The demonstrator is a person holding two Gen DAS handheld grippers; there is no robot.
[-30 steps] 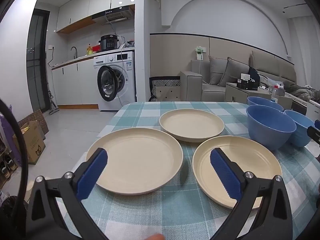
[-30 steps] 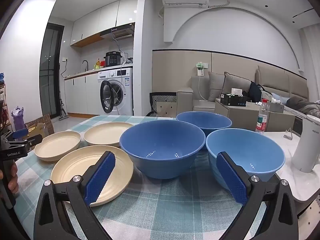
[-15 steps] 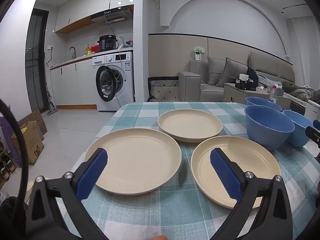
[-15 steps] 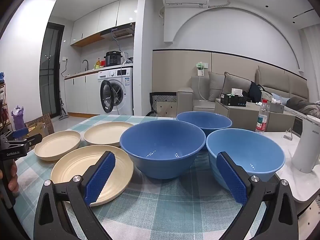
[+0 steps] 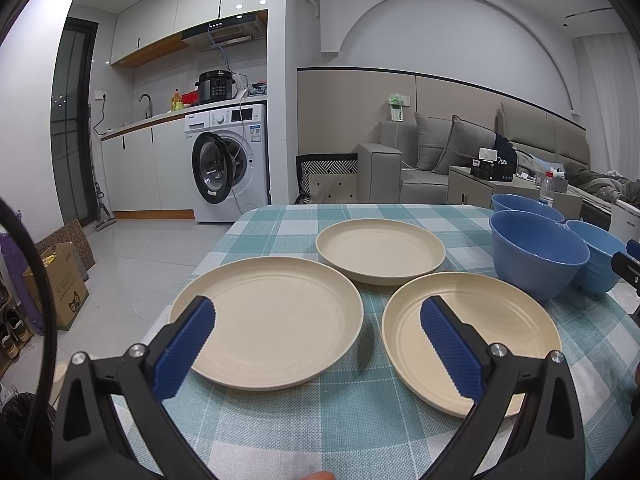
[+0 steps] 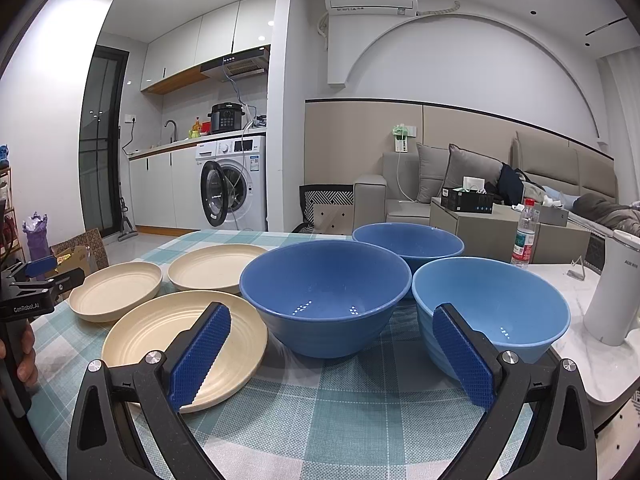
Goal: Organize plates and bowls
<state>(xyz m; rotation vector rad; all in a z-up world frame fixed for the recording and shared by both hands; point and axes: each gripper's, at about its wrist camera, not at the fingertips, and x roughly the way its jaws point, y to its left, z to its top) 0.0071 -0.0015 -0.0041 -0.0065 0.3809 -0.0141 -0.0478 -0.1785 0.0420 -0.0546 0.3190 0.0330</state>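
Three cream plates lie in a triangle at the centre of the left wrist frame on the checked desk, none stacked. Three blue bowls cluster at the right (apart from the plates). The left hand-held gripper, wide open and empty, spans the two nearer plates. The right hand-held gripper, equally open and empty, sits low in its frame before the nearest two bowls.

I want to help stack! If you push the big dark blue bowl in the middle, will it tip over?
Probably not. The dark blue bowl sits upright and empty on the checked tablecloth, so it should slide. It looks rigid and glossy, so maybe slippery for the fingers.
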